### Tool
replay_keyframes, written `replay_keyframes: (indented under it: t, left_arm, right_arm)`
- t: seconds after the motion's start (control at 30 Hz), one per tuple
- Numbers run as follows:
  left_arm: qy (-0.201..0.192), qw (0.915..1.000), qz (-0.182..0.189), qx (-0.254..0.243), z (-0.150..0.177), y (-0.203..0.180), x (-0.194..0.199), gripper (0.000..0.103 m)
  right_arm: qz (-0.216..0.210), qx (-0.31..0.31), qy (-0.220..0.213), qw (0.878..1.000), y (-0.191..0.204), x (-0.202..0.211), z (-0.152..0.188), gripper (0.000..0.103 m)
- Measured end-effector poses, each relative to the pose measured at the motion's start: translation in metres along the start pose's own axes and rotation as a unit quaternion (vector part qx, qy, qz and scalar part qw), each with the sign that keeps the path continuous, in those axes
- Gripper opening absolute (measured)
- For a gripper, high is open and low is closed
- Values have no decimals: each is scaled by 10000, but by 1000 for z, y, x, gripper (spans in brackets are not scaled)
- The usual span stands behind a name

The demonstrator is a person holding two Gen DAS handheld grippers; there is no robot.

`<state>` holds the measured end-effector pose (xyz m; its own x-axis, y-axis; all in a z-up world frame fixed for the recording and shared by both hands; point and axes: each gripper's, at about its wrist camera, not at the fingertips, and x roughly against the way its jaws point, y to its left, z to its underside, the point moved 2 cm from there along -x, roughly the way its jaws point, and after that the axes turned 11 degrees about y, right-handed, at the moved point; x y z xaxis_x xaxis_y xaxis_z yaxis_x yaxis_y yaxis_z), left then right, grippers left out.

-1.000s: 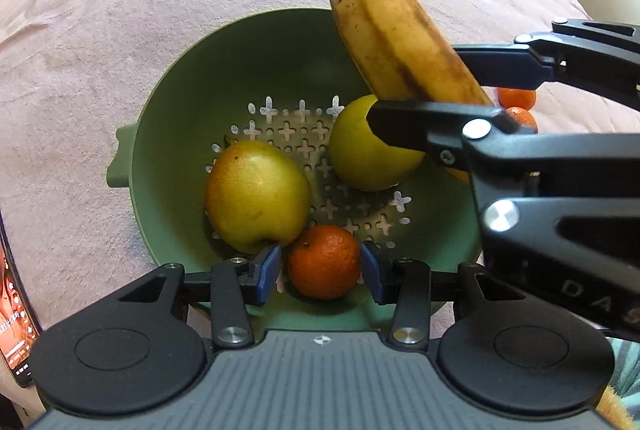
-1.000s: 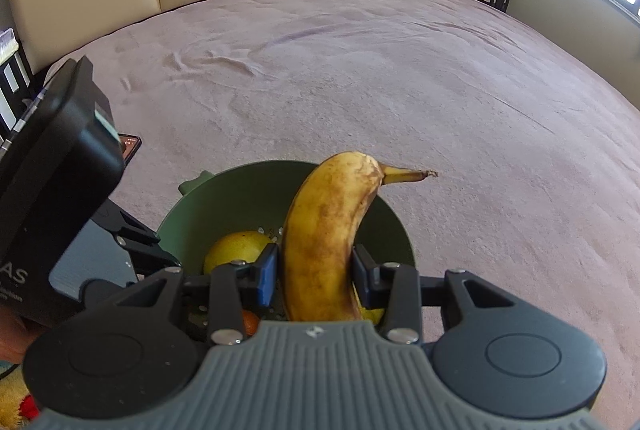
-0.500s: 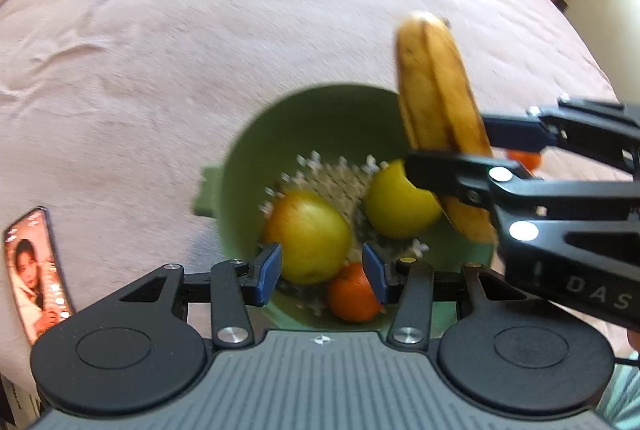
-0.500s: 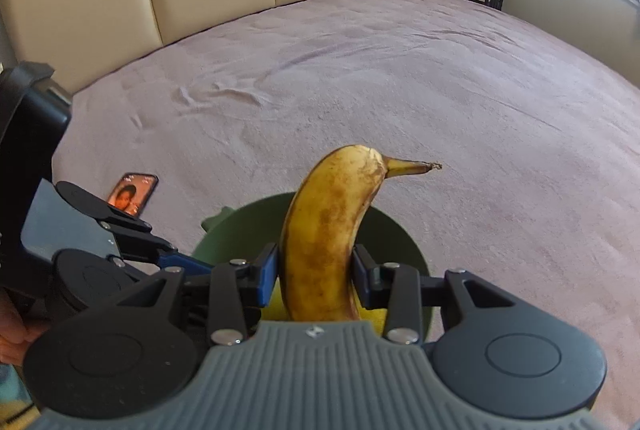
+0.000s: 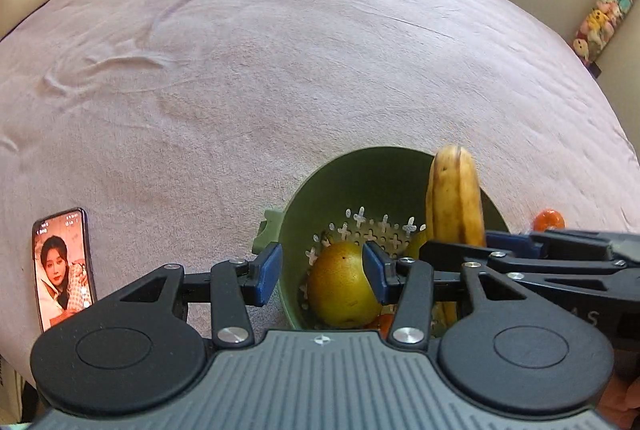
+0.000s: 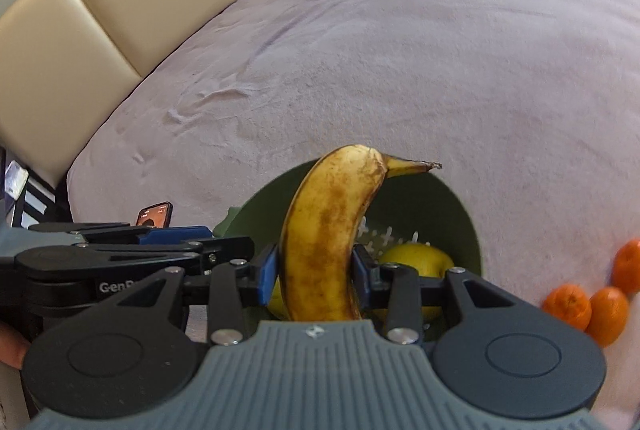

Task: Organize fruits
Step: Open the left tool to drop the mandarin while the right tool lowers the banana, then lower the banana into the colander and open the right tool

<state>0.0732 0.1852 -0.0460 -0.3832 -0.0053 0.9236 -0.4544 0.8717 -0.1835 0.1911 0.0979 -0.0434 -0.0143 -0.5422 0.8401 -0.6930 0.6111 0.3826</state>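
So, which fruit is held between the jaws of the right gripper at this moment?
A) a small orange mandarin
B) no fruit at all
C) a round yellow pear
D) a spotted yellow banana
D: in the right wrist view the right gripper has its jaws pressed on both sides of the spotted yellow banana, which stands above the green perforated plastic bowl.

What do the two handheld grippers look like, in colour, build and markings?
The left gripper and right gripper match: black linkage arms with silver rivets, round black discs on each side, a ribbed grey body bearing a small cross emblem, and blue finger pads. White lettering runs along each side. No cables show.
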Motion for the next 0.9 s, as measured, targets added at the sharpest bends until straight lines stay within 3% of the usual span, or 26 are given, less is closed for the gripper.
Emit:
replay_keyframes:
  t: [0.17, 0.4, 0.9]
  left_arm:
    - [54, 10000, 5, 40, 2, 1, -2, 52]
    - [62, 9999, -95, 76, 3, 1, -6, 51]
    - [79, 9997, -166, 129, 3, 3, -10, 50]
  right_arm:
    - [-74, -199, 91, 9997, -3, -10, 0, 36]
    - [210, -166, 302, 9992, -5, -25, 0, 36]
    - [397, 79, 189, 9990, -3, -28, -2, 38]
